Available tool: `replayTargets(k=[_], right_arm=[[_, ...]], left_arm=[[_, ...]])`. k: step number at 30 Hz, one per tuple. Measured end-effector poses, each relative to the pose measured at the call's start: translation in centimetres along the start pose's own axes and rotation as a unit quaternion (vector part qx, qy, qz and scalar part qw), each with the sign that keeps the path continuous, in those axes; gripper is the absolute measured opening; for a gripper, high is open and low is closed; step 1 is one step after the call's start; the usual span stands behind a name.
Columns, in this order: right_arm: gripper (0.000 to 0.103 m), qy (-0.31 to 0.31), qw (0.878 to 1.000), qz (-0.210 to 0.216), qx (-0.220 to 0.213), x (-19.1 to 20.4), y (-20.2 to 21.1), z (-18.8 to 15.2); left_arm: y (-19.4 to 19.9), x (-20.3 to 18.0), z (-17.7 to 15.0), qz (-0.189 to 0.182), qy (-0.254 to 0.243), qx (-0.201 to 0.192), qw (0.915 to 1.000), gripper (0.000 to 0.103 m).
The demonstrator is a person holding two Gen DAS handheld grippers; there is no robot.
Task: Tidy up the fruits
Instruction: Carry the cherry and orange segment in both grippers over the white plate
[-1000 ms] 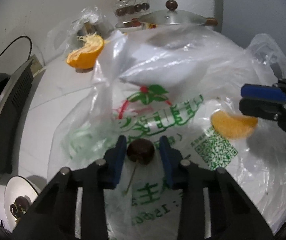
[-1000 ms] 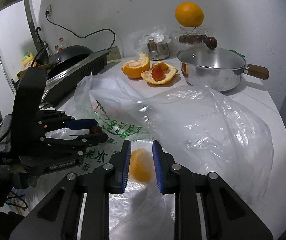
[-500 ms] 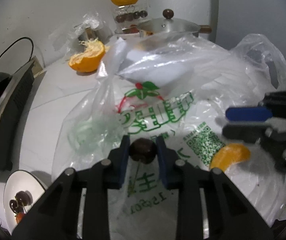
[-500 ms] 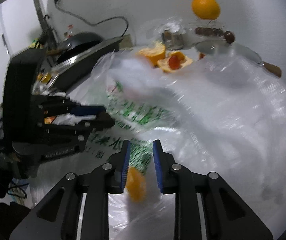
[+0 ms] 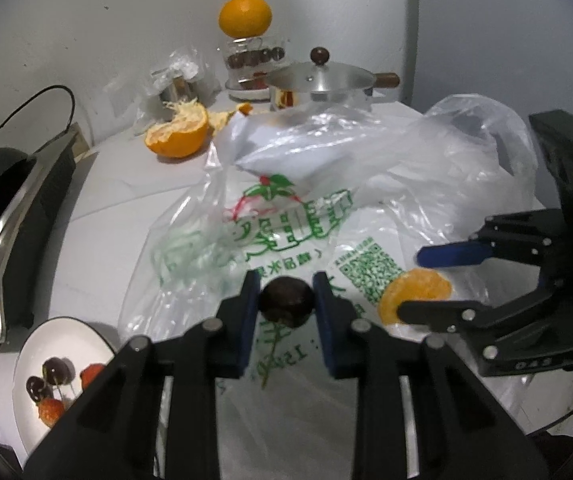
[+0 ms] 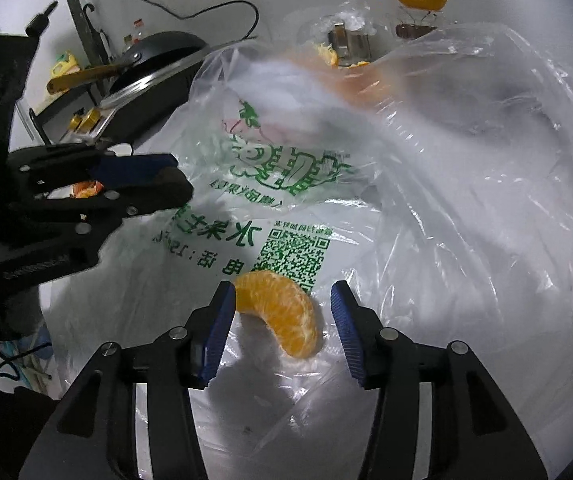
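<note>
Plastic bag (image 5: 366, 184): thin, translucent, glossy film, crinkled, printed in green; behind it a pot (image 5: 322, 88) of polished metal with a dark wooden knob and handle. Orange segment (image 6: 282, 312) on the bag: moist, finely veined membrane; cherry (image 5: 285, 302): dark, smooth skin. Plate (image 5: 30, 360) left of the bag: white, glazed, smooth.

A dark, round cherry (image 5: 285, 305) with a thin stem hanging down is pinched between the blue pads of the left tool (image 5: 285, 300), lifted above the printed plastic bag (image 5: 286, 232). At its 3 o'clock, a curved orange segment (image 6: 282, 312), pale-veined and glossy, lies on the bag beside the QR code, between the opening pads of the right tool (image 6: 280, 320), its upper tip just beside the left pad.
</note>
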State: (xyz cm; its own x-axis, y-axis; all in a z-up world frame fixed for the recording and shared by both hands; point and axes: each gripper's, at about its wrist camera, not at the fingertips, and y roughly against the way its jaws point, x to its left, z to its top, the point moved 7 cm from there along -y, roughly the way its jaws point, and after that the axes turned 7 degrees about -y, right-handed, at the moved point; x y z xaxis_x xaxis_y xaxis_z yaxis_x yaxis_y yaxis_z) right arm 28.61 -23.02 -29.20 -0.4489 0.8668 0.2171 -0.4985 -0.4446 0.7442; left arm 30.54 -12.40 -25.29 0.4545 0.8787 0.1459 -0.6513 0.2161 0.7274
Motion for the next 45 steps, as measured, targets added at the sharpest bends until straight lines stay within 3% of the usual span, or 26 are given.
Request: replayTargets(k=[1, 2, 3, 11, 27, 45], right_arm=[[0.050, 0.003, 1.000, -0.005, -0.001, 0.0, 0.0, 0.0], [0.040, 0.007, 1.000, -0.010, -0.001, 0.1, 0.0, 0.0], [0.036, 0.010, 1.000, -0.006, -0.002, 0.3, 0.0, -0.1], [0.022, 0.007, 1.000, -0.025, -0.017, 0.4, 0.7, -0.2], [0.021, 0.032, 0.997, -0.037, -0.064, 4.7, 4.7, 0.9], [0.021, 0.071, 0.993, -0.040, -0.086, 11.4, 5.9, 2.5]], left_arm=[[0.3, 0.0, -0.1, 0.000, 0.001, -0.002, 1.0000, 0.028], [0.6, 0.1, -0.1, 0.000, 0.001, -0.003, 1.0000, 0.028], [0.9, 0.1, -0.2, 0.001, 0.001, -0.005, 1.0000, 0.028], [3.7, 0.7, -0.9, 0.012, 0.005, -0.022, 0.9997, 0.028], [9.8, 2.4, -3.0, 0.031, 0.022, -0.059, 0.9975, 0.028], [14.1, 7.5, -8.5, 0.049, 0.078, -0.081, 0.9925, 0.028]])
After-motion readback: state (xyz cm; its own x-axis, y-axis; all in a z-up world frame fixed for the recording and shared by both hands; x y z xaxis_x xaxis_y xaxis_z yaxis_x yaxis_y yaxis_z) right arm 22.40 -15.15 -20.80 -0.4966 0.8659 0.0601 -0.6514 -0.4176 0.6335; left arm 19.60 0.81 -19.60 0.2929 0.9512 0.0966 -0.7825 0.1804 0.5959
